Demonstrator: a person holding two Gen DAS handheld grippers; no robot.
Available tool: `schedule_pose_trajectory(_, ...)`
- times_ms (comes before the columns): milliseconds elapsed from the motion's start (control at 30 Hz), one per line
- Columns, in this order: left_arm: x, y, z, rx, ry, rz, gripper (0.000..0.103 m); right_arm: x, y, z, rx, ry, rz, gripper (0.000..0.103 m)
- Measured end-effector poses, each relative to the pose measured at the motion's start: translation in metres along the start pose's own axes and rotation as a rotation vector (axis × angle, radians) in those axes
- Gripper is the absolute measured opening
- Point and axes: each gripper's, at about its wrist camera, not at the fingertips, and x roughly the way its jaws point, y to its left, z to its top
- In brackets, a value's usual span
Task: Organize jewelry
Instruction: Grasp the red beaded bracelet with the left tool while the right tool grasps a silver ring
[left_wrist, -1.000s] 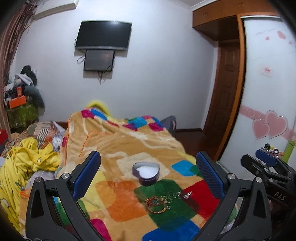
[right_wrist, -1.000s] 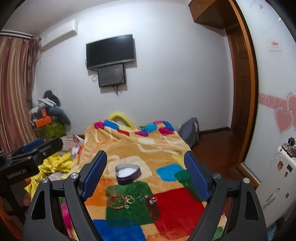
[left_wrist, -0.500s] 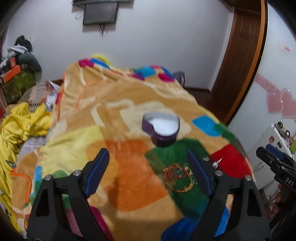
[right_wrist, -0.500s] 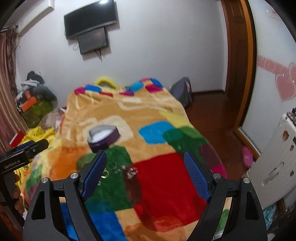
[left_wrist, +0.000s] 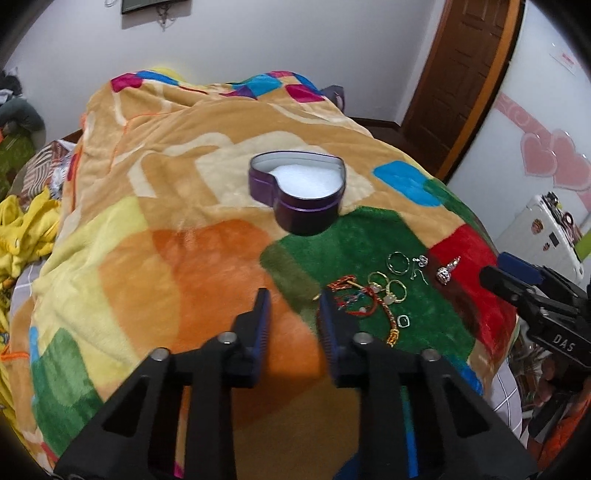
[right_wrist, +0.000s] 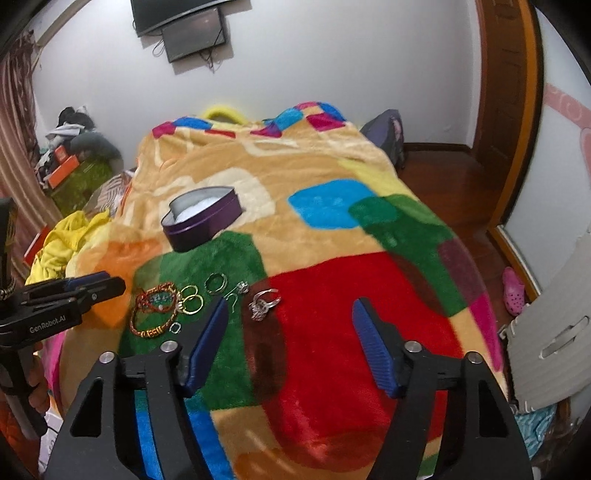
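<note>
**Both grippers drop toward the jewelry on the bed**

Over the past second both wrist views have tipped from the far wall down onto the patchwork blanket (left_wrist: 155, 229), so the jewelry now fills much more of each picture. The left gripper (left_wrist: 293, 314) has narrowed from wide to a slim gap and its jaws are closing, with only blanket between them. The right gripper (right_wrist: 288, 332) was wide too; its jaws are closing but remain fairly wide, with nothing between them. This looks like the approach before a first pick; nothing is yet held.

The jewelry lies on the green patch near the foot edge of the bed: a red-and-gold beaded bracelet (left_wrist: 354, 299), gold rings (left_wrist: 388, 284), and a silver ring (right_wrist: 264, 301) at the edge of the red patch. The open purple heart-shaped box (left_wrist: 299, 192), lined in white, sits farther toward the bed's middle.

The small pieces overlap and blur, so their count is unclear. The left gripper's right finger covers part of the bracelet.
</note>
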Motion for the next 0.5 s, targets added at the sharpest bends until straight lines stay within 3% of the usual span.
schedule_pose_trajectory(100, 0.01, -0.003, 0.005, 0.033, 0.014, 0.008, 0.02, 0.006, 0.003, 0.0, -0.012, 0.019, 0.024, 0.058)
schedule_pose_trajectory(367, 0.03, -0.003, 0.007, 0.038, 0.074, -0.081, 0.019, 0.018, 0.007, 0.001, -0.023, 0.045, 0.055, 0.05)
schedule_pose_trajectory(500, 0.035, -0.008, 0.006, 0.053, 0.079, -0.08, 0.019, 0.025, 0.007, 0.001, -0.023, 0.062, 0.07, 0.045)
